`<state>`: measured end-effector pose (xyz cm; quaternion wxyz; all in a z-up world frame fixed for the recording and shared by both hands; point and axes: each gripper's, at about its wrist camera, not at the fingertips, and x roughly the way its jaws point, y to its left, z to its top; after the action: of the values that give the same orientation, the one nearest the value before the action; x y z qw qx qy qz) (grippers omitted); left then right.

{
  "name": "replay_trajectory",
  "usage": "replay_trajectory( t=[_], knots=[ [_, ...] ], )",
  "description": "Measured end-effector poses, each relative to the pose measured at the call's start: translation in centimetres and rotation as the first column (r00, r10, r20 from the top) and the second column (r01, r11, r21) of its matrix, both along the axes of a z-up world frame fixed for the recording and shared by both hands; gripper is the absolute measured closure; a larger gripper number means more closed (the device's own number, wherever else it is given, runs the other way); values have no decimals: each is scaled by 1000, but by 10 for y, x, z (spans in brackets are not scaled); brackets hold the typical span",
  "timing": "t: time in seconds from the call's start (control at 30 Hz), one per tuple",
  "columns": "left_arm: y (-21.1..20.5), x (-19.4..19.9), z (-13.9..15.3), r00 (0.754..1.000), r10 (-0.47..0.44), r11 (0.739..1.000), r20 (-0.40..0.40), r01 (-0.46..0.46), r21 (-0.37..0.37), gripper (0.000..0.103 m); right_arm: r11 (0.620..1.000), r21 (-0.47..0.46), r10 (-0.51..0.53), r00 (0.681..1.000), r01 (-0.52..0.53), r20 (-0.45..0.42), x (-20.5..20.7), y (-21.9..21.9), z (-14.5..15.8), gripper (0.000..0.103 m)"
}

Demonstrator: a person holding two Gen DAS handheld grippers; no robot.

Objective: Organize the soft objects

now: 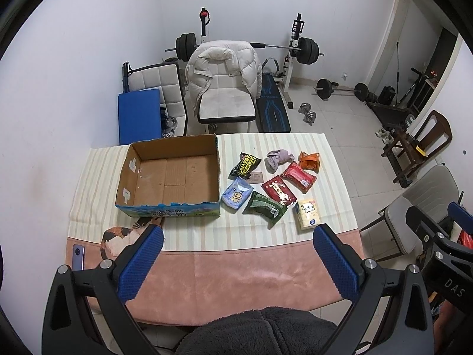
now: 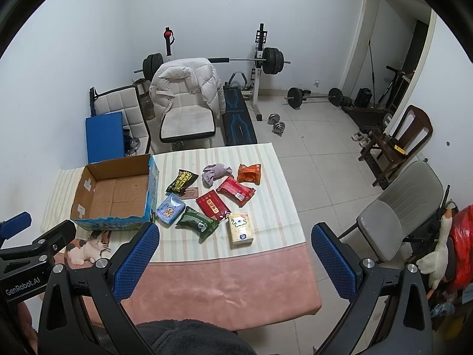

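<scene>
An open cardboard box (image 1: 174, 174) (image 2: 115, 195) stands on the table's left, with nothing inside. To its right lie several soft packs: a black-yellow pack (image 1: 245, 164), a light blue pack (image 1: 236, 196) (image 2: 170, 210), a green pack (image 1: 266, 208) (image 2: 196, 222), two red packs (image 1: 279, 193) (image 1: 298, 176), an orange pack (image 1: 309, 161) (image 2: 249, 173), a yellow tissue pack (image 1: 307, 214) (image 2: 241, 227) and a crumpled purple cloth (image 1: 278, 158) (image 2: 215, 171). My left gripper (image 1: 238, 261) and right gripper (image 2: 235, 261) are open and empty, above the table's near edge.
The table has a striped cloth (image 1: 266, 236) over a pink cover (image 2: 224, 284). A phone (image 1: 78, 256) lies at the near left corner. A grey chair (image 2: 393, 216) stands right of the table, a white chair with a jacket (image 1: 224, 85) behind it. Weights lie on the floor.
</scene>
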<state>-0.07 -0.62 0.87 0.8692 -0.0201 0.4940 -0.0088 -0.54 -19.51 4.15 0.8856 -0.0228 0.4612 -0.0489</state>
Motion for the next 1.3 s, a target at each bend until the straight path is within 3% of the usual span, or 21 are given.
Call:
replay_trajectory(
  t=[1.3],
  knots=[
    [-9, 4, -3, 1000, -12, 1000, -3, 12, -14, 0, 1000, 4, -6, 1000, 6, 6, 2, -9, -2, 0]
  ],
)
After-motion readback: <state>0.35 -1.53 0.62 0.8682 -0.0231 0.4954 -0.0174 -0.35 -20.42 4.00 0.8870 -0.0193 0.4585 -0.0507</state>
